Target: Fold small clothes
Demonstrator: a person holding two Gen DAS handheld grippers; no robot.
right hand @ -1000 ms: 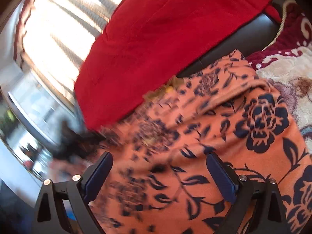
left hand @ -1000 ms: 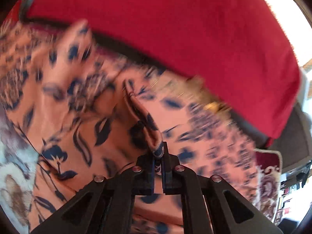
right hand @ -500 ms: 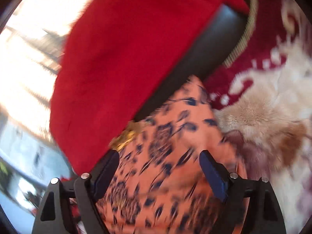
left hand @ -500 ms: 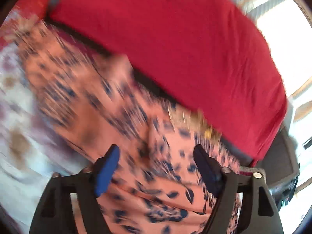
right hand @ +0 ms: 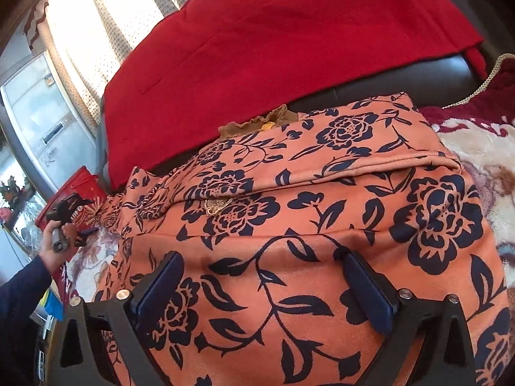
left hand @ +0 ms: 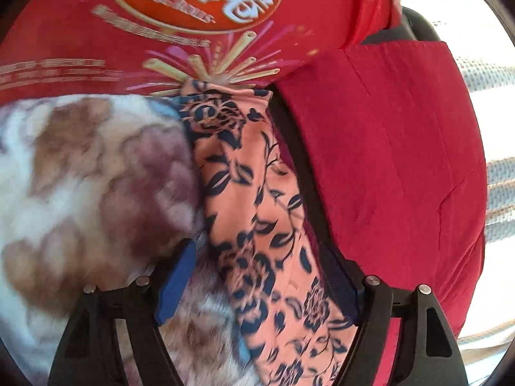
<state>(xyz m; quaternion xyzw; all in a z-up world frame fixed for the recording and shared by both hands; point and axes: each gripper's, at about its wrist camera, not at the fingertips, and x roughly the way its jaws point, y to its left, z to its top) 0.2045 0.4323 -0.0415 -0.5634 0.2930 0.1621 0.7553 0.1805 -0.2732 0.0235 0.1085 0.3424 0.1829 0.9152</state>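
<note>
Since a second ago the left gripper [left hand: 257, 289] has let go of the pinched fold and swung to the far end of the orange garment with navy flowers [right hand: 322, 218], its jaws now spread and empty astride a narrow strip of it. The right gripper [right hand: 264, 289] hangs just as wide and empty over the near panel. The garment lies part-folded on the plush cream-and-brown blanket [left hand: 90, 177], one flap doubled over, against the red cloth [right hand: 289, 48]. To fold well, each gripper should probably nip a corner cleanly and lift evenly. A red printed box [left hand: 145, 25] stands beyond; its contents are hidden.
</note>
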